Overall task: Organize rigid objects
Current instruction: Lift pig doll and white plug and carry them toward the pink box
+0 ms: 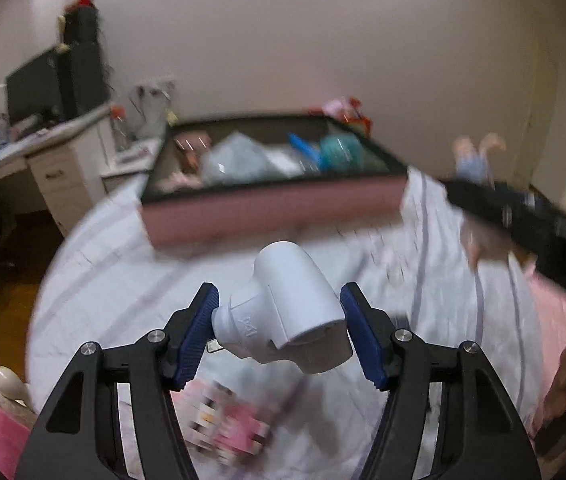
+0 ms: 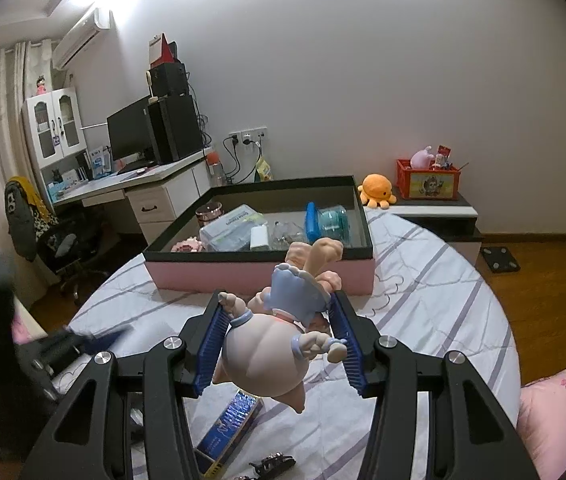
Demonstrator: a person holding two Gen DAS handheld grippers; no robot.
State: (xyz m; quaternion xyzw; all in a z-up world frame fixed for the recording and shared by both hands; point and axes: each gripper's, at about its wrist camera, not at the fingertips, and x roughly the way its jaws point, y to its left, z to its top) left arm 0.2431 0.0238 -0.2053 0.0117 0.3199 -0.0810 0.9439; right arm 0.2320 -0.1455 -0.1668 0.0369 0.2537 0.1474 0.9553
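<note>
My left gripper (image 1: 281, 330) is shut on a white plastic device (image 1: 287, 312) and holds it above the bed. My right gripper (image 2: 279, 340) is shut on a pink pig figurine in a blue dress (image 2: 279, 332), held upside down with its legs pointing away. Ahead of both stands a pink box with a black rim (image 2: 259, 272), also in the left wrist view (image 1: 275, 208); it holds a tissue pack, a teal container, a blue item and other things. The right gripper shows blurred at the right of the left wrist view (image 1: 523, 220).
A blue box (image 2: 231, 424) and a small black object (image 2: 273, 462) lie on the striped bedsheet below my right gripper. A pink booklet (image 1: 227, 424) lies below my left gripper. A desk with monitor (image 2: 131, 132) stands left; an orange plush (image 2: 377, 190) and red crate (image 2: 429, 180) stand right.
</note>
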